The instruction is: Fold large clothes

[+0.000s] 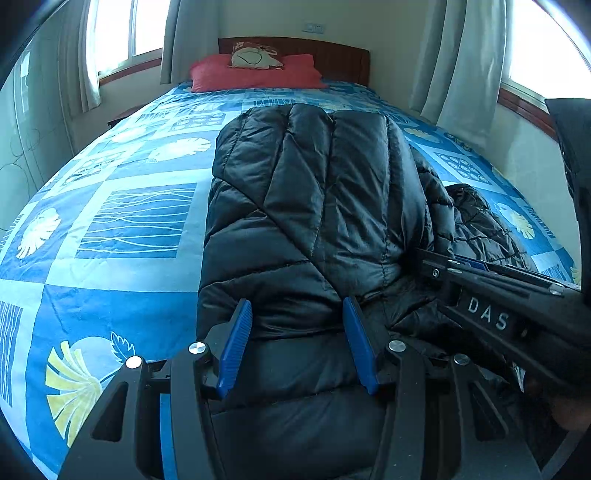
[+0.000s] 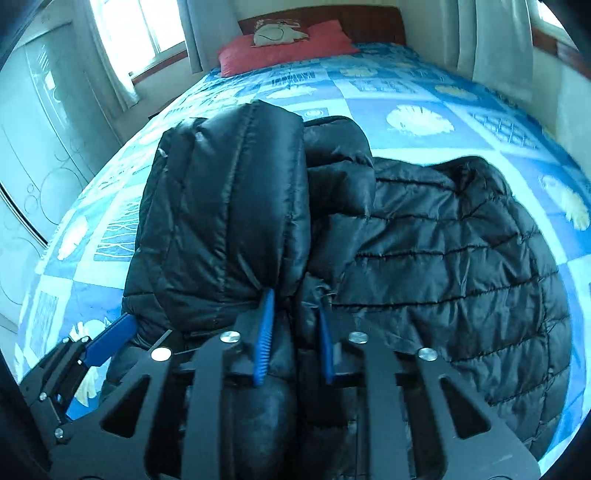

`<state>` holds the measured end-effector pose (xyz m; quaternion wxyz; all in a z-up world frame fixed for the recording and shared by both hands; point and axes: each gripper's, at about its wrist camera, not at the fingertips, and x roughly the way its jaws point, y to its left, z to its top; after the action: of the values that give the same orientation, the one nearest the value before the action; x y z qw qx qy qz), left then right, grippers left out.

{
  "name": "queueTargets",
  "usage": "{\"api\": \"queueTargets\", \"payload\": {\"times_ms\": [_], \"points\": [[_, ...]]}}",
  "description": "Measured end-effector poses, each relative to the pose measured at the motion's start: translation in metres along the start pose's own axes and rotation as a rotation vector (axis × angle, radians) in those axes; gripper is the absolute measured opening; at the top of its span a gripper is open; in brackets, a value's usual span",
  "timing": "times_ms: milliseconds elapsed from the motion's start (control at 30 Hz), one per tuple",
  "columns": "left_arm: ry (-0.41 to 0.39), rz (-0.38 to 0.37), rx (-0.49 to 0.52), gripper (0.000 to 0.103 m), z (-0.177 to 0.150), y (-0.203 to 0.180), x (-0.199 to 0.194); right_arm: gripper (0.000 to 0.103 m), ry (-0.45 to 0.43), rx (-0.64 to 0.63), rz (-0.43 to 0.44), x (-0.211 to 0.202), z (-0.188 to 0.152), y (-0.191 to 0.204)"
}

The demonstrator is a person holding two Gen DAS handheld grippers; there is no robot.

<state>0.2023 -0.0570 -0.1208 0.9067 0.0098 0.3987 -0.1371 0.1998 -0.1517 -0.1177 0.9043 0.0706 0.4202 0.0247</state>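
Note:
A black quilted puffer jacket [image 1: 314,206] lies on a bed with a blue patterned cover [image 1: 122,221]. Its left side is folded over the middle. My left gripper [image 1: 299,310] has its blue pads set wide apart, with the jacket's near edge bulging between them. My right gripper [image 2: 293,302] has its pads closed on a fold of the jacket [image 2: 443,258] near the seam. The right gripper's body [image 1: 491,314] enters the left wrist view from the right. The left gripper [image 2: 110,336] shows at the lower left of the right wrist view.
A red pillow [image 1: 255,74] with a pale cushion [image 1: 255,59] lies at the wooden headboard [image 1: 332,55]. Curtained windows [image 1: 122,33] stand on both sides. A wardrobe [image 2: 33,147] stands to the left of the bed.

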Motion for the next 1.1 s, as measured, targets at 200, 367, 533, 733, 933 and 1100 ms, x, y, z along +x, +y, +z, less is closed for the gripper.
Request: {"api": "queueTargets", "payload": {"times_ms": [200, 367, 533, 733, 933, 1100], "points": [[-0.002, -0.003, 0.003, 0.05, 0.0, 0.0, -0.002, 0.012, -0.027, -0.019, -0.019, -0.006, -0.003, 0.006], [-0.008, -0.023, 0.002, 0.05, 0.003, 0.0, -0.01, 0.009, -0.076, -0.003, -0.007, -0.023, 0.0, 0.002], [-0.068, -0.079, -0.037, 0.052, 0.014, 0.01, -0.048, 0.007, -0.179, -0.021, -0.036, -0.064, 0.014, -0.011], [-0.126, -0.088, -0.034, 0.052, 0.026, 0.018, -0.064, 0.007, -0.233, 0.019, -0.073, -0.103, 0.032, -0.07], [-0.061, -0.167, -0.002, 0.052, 0.022, -0.01, -0.04, 0.007, -0.163, 0.07, -0.2, -0.095, 0.017, -0.145], [0.032, -0.196, 0.084, 0.053, 0.011, -0.053, -0.007, 0.007, -0.049, 0.092, -0.25, -0.048, -0.017, -0.19]]}}
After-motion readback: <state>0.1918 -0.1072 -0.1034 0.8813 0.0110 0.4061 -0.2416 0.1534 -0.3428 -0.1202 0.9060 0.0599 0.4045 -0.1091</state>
